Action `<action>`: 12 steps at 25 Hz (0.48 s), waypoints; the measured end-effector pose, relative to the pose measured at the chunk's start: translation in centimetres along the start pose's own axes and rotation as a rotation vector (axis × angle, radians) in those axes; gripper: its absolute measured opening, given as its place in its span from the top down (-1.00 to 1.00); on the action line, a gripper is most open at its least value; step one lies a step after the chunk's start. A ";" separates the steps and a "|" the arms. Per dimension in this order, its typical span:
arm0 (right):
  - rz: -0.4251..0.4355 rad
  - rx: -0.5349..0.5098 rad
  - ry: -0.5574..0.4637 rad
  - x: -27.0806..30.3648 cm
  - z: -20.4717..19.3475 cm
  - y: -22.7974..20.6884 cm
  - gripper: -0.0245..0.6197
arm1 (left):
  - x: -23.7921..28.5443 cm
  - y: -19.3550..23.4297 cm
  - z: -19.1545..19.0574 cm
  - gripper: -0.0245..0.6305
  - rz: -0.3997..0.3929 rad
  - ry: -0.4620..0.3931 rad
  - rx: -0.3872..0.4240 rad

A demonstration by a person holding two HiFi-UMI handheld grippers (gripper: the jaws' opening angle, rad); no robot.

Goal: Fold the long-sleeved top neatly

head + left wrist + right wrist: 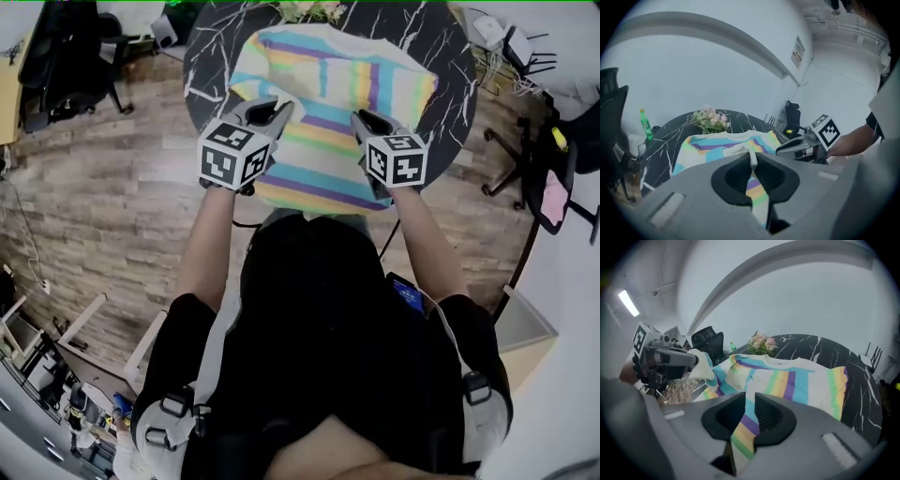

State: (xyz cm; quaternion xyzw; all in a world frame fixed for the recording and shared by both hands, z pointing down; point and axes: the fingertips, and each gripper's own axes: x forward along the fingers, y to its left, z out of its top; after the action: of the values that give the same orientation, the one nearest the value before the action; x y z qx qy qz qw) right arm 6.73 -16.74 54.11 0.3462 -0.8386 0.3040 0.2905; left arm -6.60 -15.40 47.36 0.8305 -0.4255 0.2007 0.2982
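A long-sleeved top (328, 103) with pastel stripes lies spread on a round black marble table (206, 56). Its near hem is lifted off the table. My left gripper (270, 112) is shut on the hem's left part, and in the left gripper view a strip of striped cloth (757, 190) runs between the closed jaws. My right gripper (366, 122) is shut on the hem's right part, with striped cloth (743, 432) pinched between its jaws. Each gripper shows in the other's view: the right gripper (790, 146) and the left gripper (689, 359).
A bunch of flowers (711, 119) stands at the table's far edge, and a green bottle (645, 124) on its left side. Black office chairs (66, 56) stand on the wooden floor to the left, another chair (553, 169) to the right.
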 end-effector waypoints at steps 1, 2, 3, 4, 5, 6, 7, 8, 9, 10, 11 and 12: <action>-0.007 0.012 -0.005 -0.6 -0.2 -0.9 0.71 | 1.1 -0.9 0.2 0.85 -0.011 0.013 0.012; -0.014 0.021 -0.010 -1.3 -0.3 -1.8 0.71 | 2.1 -1.7 0.4 0.85 -0.023 0.025 0.022; -0.020 0.027 -0.014 -1.8 -0.5 -2.6 0.71 | 3.0 -2.4 0.6 0.85 -0.032 0.037 0.031; -0.025 0.032 -0.016 -2.4 -0.8 -3.3 0.71 | 3.8 -3.0 0.8 0.85 -0.040 0.049 0.041; -0.029 0.036 -0.018 -2.9 -1.0 -4.0 0.71 | 4.6 -3.6 1.0 0.85 -0.047 0.061 0.051; -0.035 0.041 -0.020 -3.5 -1.4 -4.7 0.71 | 5.4 -4.2 1.2 0.85 -0.055 0.071 0.061; -0.041 0.049 -0.022 -4.0 -1.7 -5.4 0.71 | 6.3 -4.8 1.5 0.85 -0.064 0.079 0.071; -0.049 0.059 -0.024 -4.6 -2.0 -6.1 0.71 | 7.2 -5.4 1.9 0.85 -0.075 0.087 0.081; -0.058 0.070 -0.026 -5.2 -2.3 -6.8 0.71 | 8.1 -6.1 2.2 0.85 -0.088 0.095 0.091; -0.066 0.083 -0.028 -5.7 -2.7 -7.5 0.71 | 9.0 -6.8 2.5 0.85 -0.101 0.107 0.102; -0.073 0.094 -0.029 -6.3 -3.0 -8.2 0.71 | 10.0 -7.4 2.6 0.85 -0.115 0.123 0.113; -0.079 0.105 -0.031 -6.7 -3.3 -8.9 0.71 | 10.9 -8.1 2.6 0.85 -0.125 0.143 0.127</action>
State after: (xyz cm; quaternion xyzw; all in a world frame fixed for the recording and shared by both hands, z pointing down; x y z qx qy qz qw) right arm 18.38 -16.80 54.28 0.3987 -0.8115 0.3306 0.2707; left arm 6.37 -19.85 49.21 0.8562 -0.3370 0.2669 0.2865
